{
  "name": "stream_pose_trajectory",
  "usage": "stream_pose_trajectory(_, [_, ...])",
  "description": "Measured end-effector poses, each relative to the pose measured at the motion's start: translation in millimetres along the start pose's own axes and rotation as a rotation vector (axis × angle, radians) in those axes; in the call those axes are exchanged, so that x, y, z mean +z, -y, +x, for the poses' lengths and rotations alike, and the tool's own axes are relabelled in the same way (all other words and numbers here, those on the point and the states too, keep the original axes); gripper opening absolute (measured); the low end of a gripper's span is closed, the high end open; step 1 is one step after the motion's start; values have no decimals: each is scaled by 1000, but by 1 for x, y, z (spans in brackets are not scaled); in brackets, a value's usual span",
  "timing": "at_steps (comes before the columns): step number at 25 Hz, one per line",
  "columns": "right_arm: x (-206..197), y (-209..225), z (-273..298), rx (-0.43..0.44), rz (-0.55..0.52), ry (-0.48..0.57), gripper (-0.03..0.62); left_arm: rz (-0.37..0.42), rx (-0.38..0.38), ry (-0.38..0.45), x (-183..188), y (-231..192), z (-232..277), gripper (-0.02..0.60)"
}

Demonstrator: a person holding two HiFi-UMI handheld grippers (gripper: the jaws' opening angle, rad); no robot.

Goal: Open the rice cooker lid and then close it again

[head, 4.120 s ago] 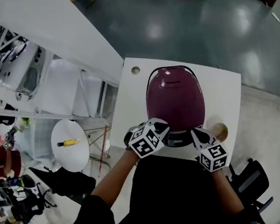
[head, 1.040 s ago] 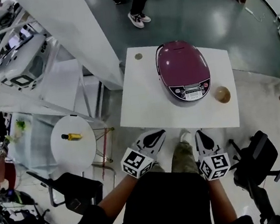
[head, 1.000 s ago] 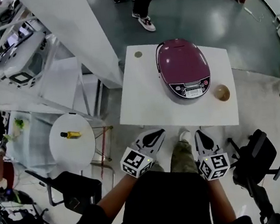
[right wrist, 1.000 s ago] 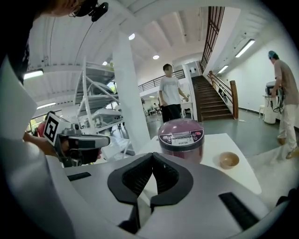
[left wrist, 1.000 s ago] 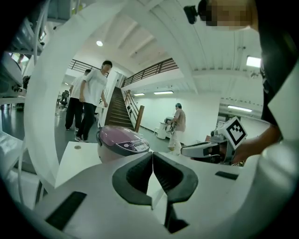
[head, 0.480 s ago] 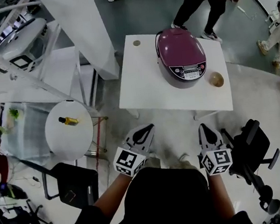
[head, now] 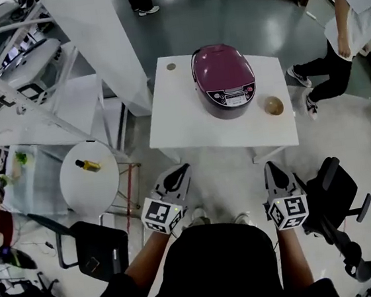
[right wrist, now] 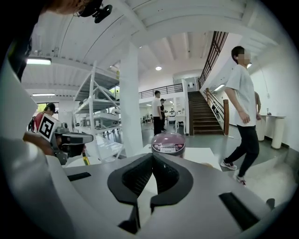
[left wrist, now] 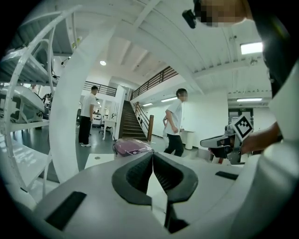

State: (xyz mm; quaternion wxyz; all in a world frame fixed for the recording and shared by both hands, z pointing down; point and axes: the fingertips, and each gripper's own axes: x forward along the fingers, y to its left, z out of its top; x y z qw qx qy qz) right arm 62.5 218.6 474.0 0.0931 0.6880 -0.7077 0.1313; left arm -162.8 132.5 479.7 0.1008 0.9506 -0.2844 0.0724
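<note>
The purple rice cooker [head: 223,79] stands with its lid down on the white square table [head: 189,121]. It shows small and far off in the left gripper view [left wrist: 132,146] and in the right gripper view [right wrist: 168,142]. My left gripper [head: 182,169] is shut and empty, held over the floor well short of the table's near edge. My right gripper [head: 271,166] is shut and empty too, level with the left one. Both point toward the table. Each gripper is seen from the other: the right gripper [left wrist: 219,141] and the left gripper [right wrist: 74,138].
A small wooden bowl [head: 273,105] sits right of the cooker. A round white side table [head: 90,188] with a yellow bottle [head: 87,165] stands left, black chairs [head: 84,249] on either side. A white pillar [head: 103,40] and shelving rise at left. People [head: 336,41] walk beyond the table.
I have stepped back from the table, so the cooker and table sit farther off. Both grippers stay shut. Earlier the grippers were at the cooker's front. A person has walked to the right.
</note>
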Motion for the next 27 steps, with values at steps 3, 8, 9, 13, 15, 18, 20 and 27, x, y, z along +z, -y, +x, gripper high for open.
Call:
stream_pose_trajectory(3, [1, 7, -9, -18, -5, 13, 0, 18, 1, 22, 8, 10, 2, 5])
stream_pose_trajectory(8, [8, 9, -22, -43, 1, 50, -2, 40, 4, 36, 16, 18, 1, 5])
stream_pose_trajectory(9, [9, 9, -24, -46, 2, 54, 0, 41, 6, 35, 16, 17, -1, 5])
stream_pose_trajectory(13, [10, 8, -34, -60, -4, 63, -2, 38, 19, 37, 16, 14, -9, 5])
stream_pose_trajectory(15, [9, 8, -37, -69, -4, 68, -2, 45, 10, 38, 15, 15, -12, 5])
stream_pose_trajectory(18, [9, 8, -39, -84, -4, 74, -2, 45, 6, 36, 11, 15, -16, 5])
stream_pose_trajectory(20, [7, 4, -40, -88, -5, 76, -2, 49, 6, 35, 9, 14, -19, 5])
stream_pose_trajectory(27, [4, -14, -44, -82, -17, 76, -2, 51, 0, 53, 12, 13, -35, 5])
